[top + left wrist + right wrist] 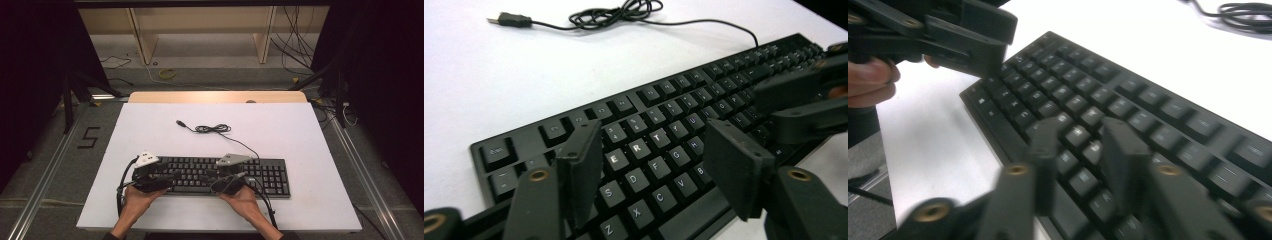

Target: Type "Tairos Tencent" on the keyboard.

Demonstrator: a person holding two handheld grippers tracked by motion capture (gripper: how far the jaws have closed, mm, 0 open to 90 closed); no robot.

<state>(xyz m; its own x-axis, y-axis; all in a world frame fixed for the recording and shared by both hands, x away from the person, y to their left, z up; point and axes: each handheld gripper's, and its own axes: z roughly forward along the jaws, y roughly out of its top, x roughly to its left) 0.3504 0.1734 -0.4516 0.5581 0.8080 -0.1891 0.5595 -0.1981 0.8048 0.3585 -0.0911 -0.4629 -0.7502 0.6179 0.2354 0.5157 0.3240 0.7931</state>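
White tabletop [150, 125] in a dim room carries a black keyboard [265, 175] near its front edge, its cable [212, 128] coiled behind it. Left hand-held gripper [167, 177] hovers over the keyboard's left letter keys, jaws apart and empty. Right hand-held gripper [212, 179] hangs above the middle keys, jaws parted, seemingly poised to press keys, though blur obscures contact.
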